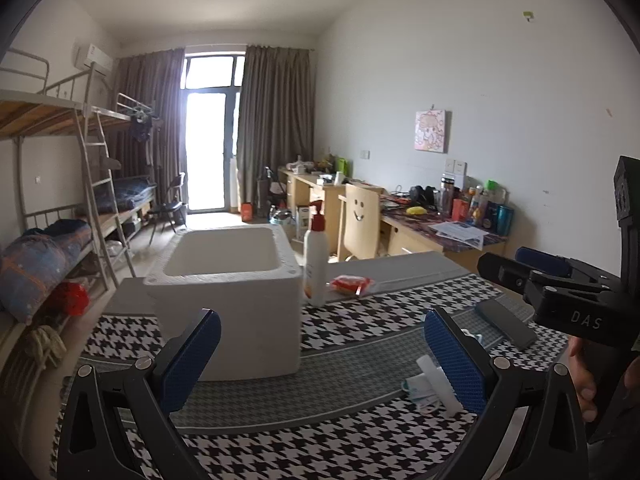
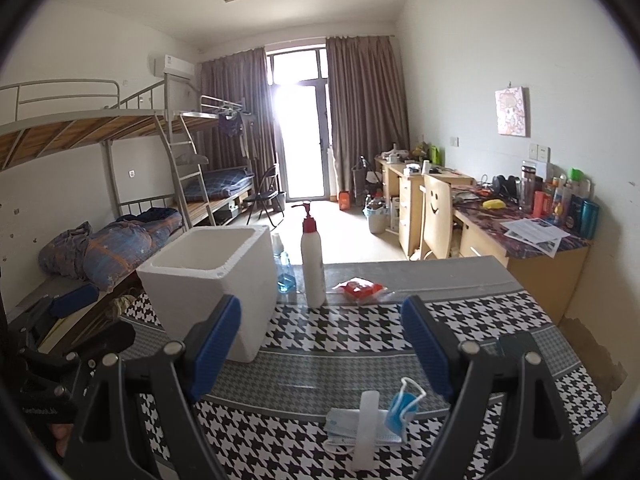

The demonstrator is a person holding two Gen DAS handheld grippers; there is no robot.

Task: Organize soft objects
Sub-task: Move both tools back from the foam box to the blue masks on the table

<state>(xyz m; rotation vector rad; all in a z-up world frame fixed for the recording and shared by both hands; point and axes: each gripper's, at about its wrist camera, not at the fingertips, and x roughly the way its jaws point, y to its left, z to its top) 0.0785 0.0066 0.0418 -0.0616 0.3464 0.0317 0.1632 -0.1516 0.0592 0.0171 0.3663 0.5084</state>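
A white foam box stands open on the houndstooth tablecloth. Blue face masks lie near the front edge with a white tube across them; they also show in the left wrist view. A red packet lies beside a white pump bottle. My left gripper is open and empty above the cloth, left of the masks. My right gripper is open and empty, just behind the masks; it shows at the right of the left wrist view.
A dark phone lies on the cloth at the right. A small blue bottle stands behind the foam box. Bunk beds line the left wall, and desks with a chair line the right wall.
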